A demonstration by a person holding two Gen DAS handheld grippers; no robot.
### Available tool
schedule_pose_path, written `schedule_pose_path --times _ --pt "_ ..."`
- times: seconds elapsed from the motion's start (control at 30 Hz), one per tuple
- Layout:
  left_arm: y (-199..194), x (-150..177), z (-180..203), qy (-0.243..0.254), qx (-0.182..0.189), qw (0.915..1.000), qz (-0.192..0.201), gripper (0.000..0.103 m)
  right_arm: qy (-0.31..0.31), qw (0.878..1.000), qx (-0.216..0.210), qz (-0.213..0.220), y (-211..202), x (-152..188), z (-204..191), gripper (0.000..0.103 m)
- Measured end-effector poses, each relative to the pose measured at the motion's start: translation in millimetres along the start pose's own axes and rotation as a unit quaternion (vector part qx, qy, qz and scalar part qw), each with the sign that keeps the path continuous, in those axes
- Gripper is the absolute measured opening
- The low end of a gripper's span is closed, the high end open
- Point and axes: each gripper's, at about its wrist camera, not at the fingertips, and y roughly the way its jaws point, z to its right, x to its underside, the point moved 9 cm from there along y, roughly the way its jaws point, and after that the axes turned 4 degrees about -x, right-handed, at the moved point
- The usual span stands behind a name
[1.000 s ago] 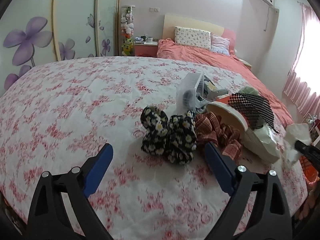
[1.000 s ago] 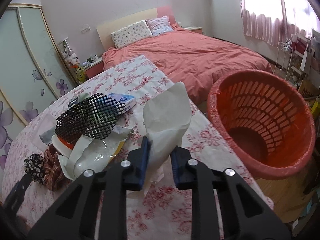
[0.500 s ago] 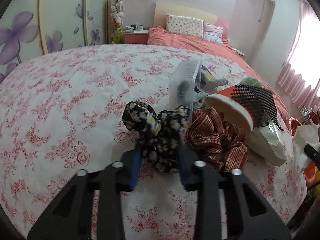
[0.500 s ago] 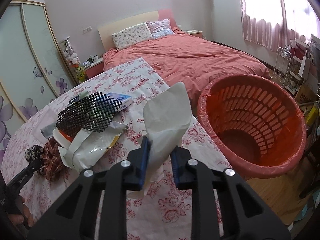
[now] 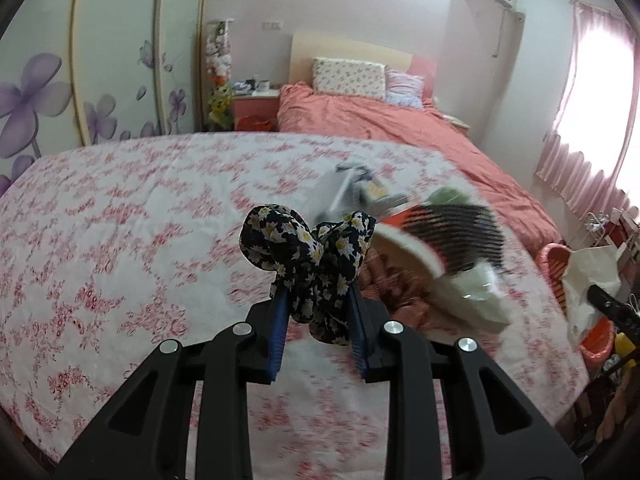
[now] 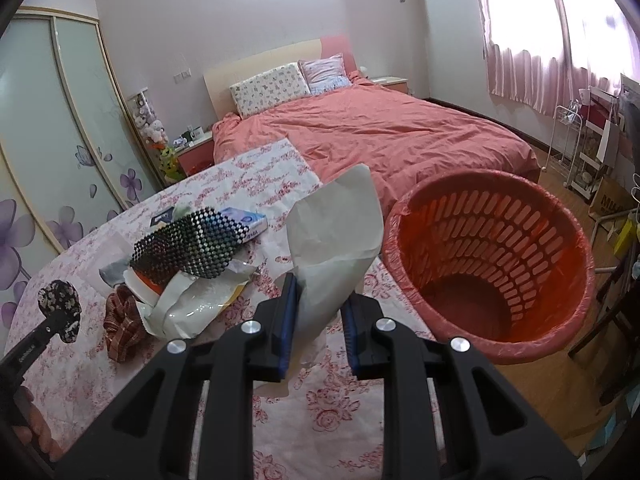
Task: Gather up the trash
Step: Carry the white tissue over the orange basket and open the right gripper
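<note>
A black floral fabric scrunchie [image 5: 304, 248] hangs lifted off the table, and my left gripper [image 5: 316, 300] is shut on its lower part. The right wrist view shows the same scrunchie [image 6: 60, 304] at the far left. My right gripper [image 6: 318, 300] is shut on a crumpled white sheet of paper [image 6: 336, 232], held above the table's right edge beside a red slotted basket [image 6: 500, 240] with a liner. The basket looks empty inside. A trash pile remains on the table: a black-and-white mesh piece [image 6: 188, 240], a white plastic bag [image 6: 200, 308] and a plaid cloth [image 6: 120, 320].
The table [image 6: 320, 420] wears a white cloth with red roses. A blue-and-white box [image 6: 244, 220] lies behind the mesh. A bed with a salmon cover [image 6: 380, 128] stands beyond. Shelves and clutter [image 6: 592, 152] fill the far right by the curtained window.
My left gripper closed on the floral scrunchie and lifted it off the table. My right gripper carried the white paper rightward, closer to the red basket.
</note>
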Motion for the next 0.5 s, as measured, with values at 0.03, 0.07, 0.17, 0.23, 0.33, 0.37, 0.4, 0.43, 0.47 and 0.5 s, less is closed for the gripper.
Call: schedule_pose_path --times 0.03,0.07,0.17,0.23,0.33,0.37,0.4,0.43,0.47,0.5 --pt "-5.2 -3.3 7.6 0.003 0.008 1.0000 0.005 0.027 0.000 1.000 0.001 0.003 -3.2 -1.9 2.4 0.022" --pt "-7.7 -5.1 12.6 0.005 0.014 0.9999 0.007 0.027 0.000 1.000 0.002 0.007 -6.1 -3.4 4.8 0.022" --pt "-15.5 -11.2 35.9 0.015 0.039 0.9991 0.013 0.027 0.001 1.000 0.006 0.017 -13.5 -7.9 13.3 0.022" --pt "-18.7 -13.6 57.2 0.022 0.064 0.9977 0.012 0.027 0.000 1.000 0.013 0.026 -19.8 -12.1 21.2 0.022" --pt "-21.3 -14.0 83.4 0.032 0.091 0.9953 0.010 0.027 0.000 0.999 0.022 0.038 -27.6 -19.0 32.6 0.022" --pt "-21.7 -14.3 98.3 0.040 0.103 0.9938 0.009 0.027 0.001 0.999 0.026 0.043 -31.1 -21.7 38.7 0.022" --pt "-23.0 -13.3 108.4 0.045 0.112 0.9927 0.010 0.027 0.002 0.998 0.030 0.046 -33.1 -23.6 42.4 0.022" --pt "-23.2 -13.3 116.8 0.050 0.119 0.9917 0.010 0.027 0.003 0.998 0.036 0.053 -36.5 -26.5 48.5 0.022" --pt "-23.4 -13.1 132.5 0.059 0.132 0.9895 0.010 0.027 0.003 0.998 0.040 0.056 -38.2 -28.5 52.3 0.022" --pt "-23.5 -13.1 141.7 0.065 0.140 0.9880 0.009 0.027 0.003 0.997 0.045 0.061 -40.9 -30.7 56.9 0.022"
